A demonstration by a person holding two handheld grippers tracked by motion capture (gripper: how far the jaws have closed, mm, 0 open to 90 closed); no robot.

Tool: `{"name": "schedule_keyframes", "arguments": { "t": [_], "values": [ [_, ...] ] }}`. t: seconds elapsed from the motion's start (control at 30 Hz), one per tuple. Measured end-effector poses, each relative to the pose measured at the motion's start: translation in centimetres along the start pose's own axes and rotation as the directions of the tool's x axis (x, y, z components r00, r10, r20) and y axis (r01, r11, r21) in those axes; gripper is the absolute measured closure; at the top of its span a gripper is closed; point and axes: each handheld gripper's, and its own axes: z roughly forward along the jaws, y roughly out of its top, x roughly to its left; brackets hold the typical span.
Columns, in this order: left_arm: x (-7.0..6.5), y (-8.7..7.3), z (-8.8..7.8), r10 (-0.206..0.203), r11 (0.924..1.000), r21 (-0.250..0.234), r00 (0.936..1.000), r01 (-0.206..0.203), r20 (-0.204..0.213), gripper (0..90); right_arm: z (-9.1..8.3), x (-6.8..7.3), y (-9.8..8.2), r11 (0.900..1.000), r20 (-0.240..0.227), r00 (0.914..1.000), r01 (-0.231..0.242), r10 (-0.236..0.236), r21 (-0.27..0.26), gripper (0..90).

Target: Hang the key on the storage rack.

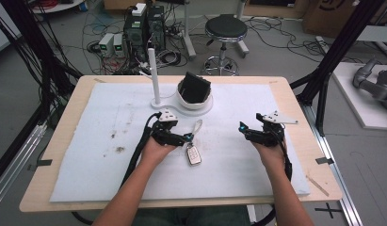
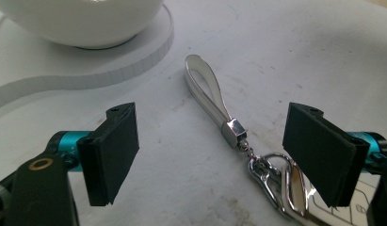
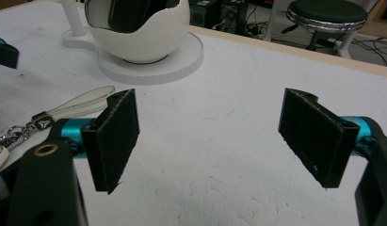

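Note:
A silver car key fob (image 1: 194, 154) with a white loop strap (image 1: 197, 127) lies on the white foam mat (image 1: 111, 179). My left gripper (image 1: 185, 137) hovers just left of it, open. In the left gripper view the strap (image 2: 207, 92) and key rings (image 2: 269, 176) lie between the spread jaws of the left gripper (image 2: 219, 146), and the fob (image 2: 356, 212) sits partly behind the right pad (image 2: 318, 150). My right gripper (image 1: 245, 131) is open over bare mat to the right. Nothing lies between the jaws of the right gripper (image 3: 210, 136), and the strap (image 3: 83, 101) shows off to its left.
A white bowl (image 1: 193, 101) holding a black object (image 1: 197, 88) stands on a white base with an upright pole (image 1: 154, 75) at the back of the mat. The wooden table edge (image 1: 294, 108) rings the mat. A stool (image 1: 225, 30) and cables lie on the floor beyond.

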Motion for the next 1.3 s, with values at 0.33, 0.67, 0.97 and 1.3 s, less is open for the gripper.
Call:
{"name": "schedule_keyframes", "arguments": {
  "t": [0.33, 0.67, 0.97, 1.3],
  "values": [
    [-1.1, 0.1, 3.4, 0.02, 0.9963, 0.084, 0.9995, -0.018, -0.024, 19.6, 0.1, 0.1, 0.0, 1.0, -0.001, 1.0, 0.01, -0.01, 0.009, 21.2],
    [-2.2, 0.0, 3.7, 0.103, 0.9847, 0.146, 0.9939, -0.096, -0.041, 63.8, 0.2, 0.1, -0.2, 1.0, -0.001, 0.9999, 0.014, -0.014, 0.023, 21.2],
    [-2.8, 0.0, 3.2, 0.15, 0.9811, 0.132, 0.9869, -0.142, -0.058, 81.2, 0.0, 0.2, -0.3, 1.0, 0.0, 0.9999, 0.012, -0.012, 0.023, 21.3],
    [-1.1, 1.5, -1.4, 0.085, 0.9959, -0.023, 0.9916, -0.087, -0.098, 81.3, 0.1, 0.1, -0.3, 1.0, -0.001, 0.9999, 0.011, -0.011, 0.019, 21.2]
  ]
}}
